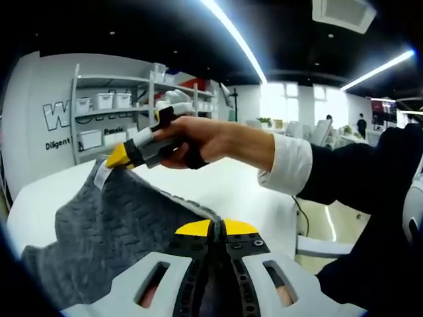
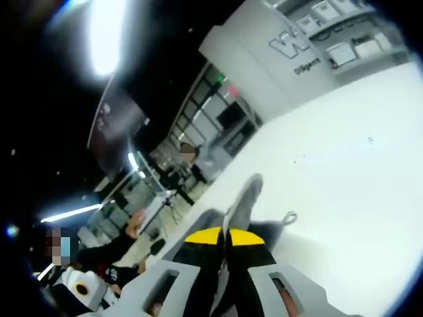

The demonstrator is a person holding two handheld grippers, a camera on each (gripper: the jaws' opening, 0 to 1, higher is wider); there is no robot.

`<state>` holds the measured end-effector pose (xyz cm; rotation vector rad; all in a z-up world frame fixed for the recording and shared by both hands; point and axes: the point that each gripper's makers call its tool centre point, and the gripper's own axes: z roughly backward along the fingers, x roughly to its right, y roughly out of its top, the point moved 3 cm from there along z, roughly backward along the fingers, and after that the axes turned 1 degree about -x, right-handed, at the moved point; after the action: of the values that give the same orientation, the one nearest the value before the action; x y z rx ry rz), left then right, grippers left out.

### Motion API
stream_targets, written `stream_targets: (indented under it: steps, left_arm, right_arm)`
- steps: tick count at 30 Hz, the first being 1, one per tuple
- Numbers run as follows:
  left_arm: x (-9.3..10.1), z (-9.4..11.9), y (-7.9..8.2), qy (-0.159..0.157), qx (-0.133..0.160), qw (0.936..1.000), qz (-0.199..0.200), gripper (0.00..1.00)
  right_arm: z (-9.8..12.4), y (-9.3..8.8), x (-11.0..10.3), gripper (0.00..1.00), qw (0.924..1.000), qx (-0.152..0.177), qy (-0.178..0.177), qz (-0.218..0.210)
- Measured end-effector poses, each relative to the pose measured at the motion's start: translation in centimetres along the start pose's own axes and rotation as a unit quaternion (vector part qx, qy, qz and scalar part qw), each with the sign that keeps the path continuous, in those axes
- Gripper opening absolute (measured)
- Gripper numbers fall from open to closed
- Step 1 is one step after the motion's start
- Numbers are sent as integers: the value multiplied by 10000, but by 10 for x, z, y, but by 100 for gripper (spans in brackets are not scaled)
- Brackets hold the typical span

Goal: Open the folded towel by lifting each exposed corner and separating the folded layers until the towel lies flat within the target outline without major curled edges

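Observation:
The grey knitted towel (image 1: 99, 238) is held up off the white table (image 1: 231, 185), stretched between both grippers. My left gripper (image 1: 215, 228), yellow-tipped, is shut on one part of its edge at the bottom of the left gripper view. The right gripper (image 1: 117, 157), held in a person's hand, comes in from the right and is shut on the towel's far corner beside a small white label (image 1: 102, 175). In the right gripper view my right gripper (image 2: 223, 236) is shut on a narrow fold of the towel (image 2: 246, 191), which rises past its tips above the table (image 2: 344, 165).
White shelves with storage bins (image 1: 106, 102) stand against a lettered wall behind the table. The person's dark sleeve (image 1: 370, 178) crosses the right side. Other people and desks are far off in the room (image 2: 188, 155).

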<state>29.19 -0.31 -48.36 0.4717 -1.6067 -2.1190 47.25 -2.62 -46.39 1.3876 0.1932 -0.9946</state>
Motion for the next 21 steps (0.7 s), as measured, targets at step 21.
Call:
stream_targets:
  steps: [21]
  left_arm:
    - [20,-28,3,-254,-86,9996,-15,4]
  right_arm:
    - [35,8,30,0,9996,192,-153,-162]
